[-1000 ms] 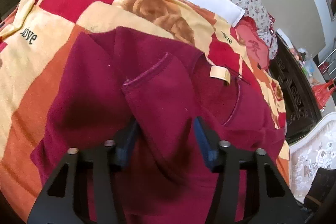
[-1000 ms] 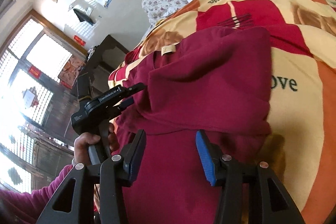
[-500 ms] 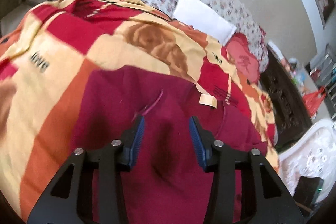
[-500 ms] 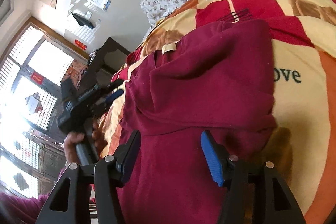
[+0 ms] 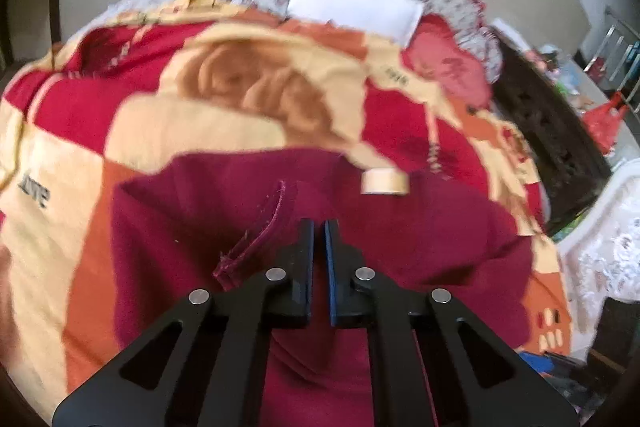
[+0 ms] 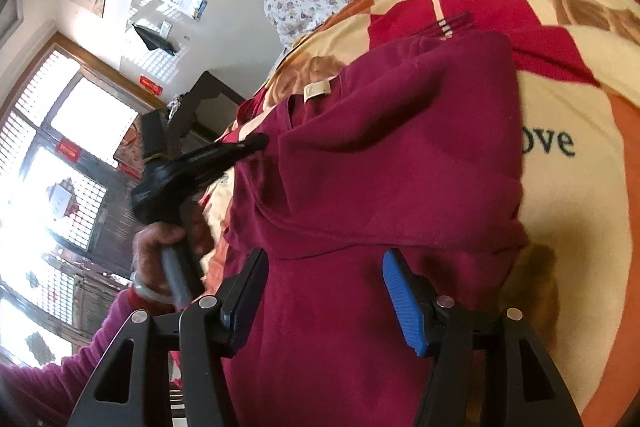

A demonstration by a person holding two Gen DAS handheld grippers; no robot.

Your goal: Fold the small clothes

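While left gripper (image 5: 318, 227) fingers press together, right gripper (image 6: 326, 263) spreads over sweater (image 6: 380, 155).

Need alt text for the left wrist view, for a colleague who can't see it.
The left gripper, jaws nearly closed, points over a maroon garment spread on a red, orange and cream blanket. A white pillow lies beyond.

We're looking at a dark red fleece garment (image 5: 420, 239) lying on the bed's patterned blanket, partly folded. In the right wrist view the garment (image 6: 392, 155) shows one thick layer doubled over the body, its fold edge running across the middle. A cream neck label (image 5: 385, 181) sits at the collar, and a stitched hem edge (image 5: 260, 231) stands up, slightly tilted.
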